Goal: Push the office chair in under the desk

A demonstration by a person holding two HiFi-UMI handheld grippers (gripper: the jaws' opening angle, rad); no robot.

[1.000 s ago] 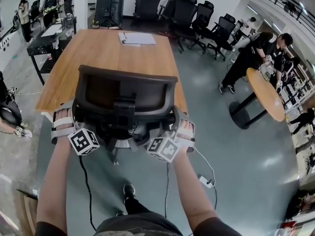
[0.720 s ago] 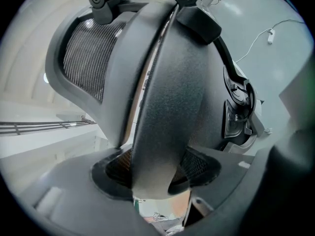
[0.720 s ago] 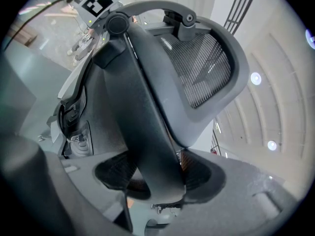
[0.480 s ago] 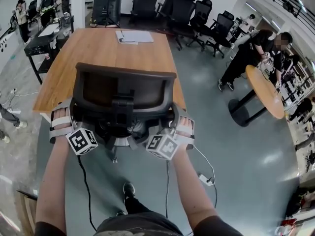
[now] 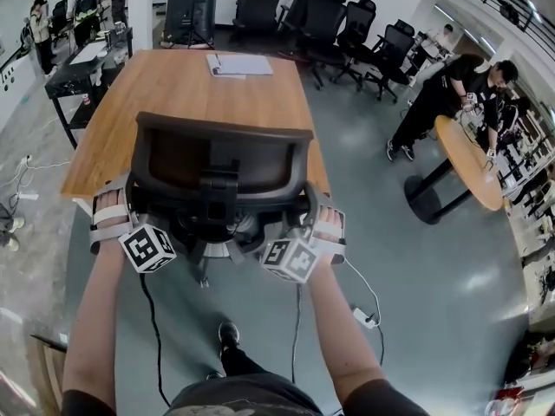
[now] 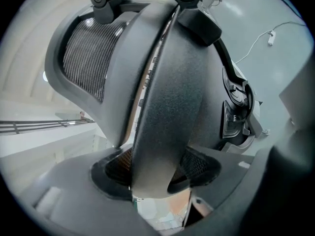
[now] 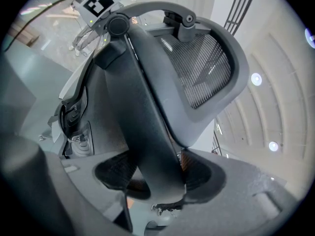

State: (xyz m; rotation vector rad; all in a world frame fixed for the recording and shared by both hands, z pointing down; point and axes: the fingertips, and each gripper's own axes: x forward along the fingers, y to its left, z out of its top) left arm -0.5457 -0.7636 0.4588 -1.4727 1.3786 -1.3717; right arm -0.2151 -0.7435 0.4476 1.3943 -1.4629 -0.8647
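The office chair (image 5: 221, 159) stands at the near end of the wooden counter (image 5: 191, 89), with its mesh backrest turned towards the person and its top edge level with the counter's near edge in the head view. The left tool (image 6: 155, 173) is clamped on a dark padded bar of the chair, most likely the left armrest (image 6: 172, 97), which fills the gap between its pads. The right tool (image 7: 157, 173) grips the matching right armrest (image 7: 147, 107) in the same way. Both sets of jaws stand fairly wide because the bars are thick. The step in hand appears to be the push itself, with the chair held on both sides and lined up square to the counter. The backrest hides the seat, so I cannot tell how far it already sits under the top. The next move calls for an even forward push from both hands, so the castors roll straight and the chair does not swivel. The push should ease off as the backrest or the armrests near the counter's edge.
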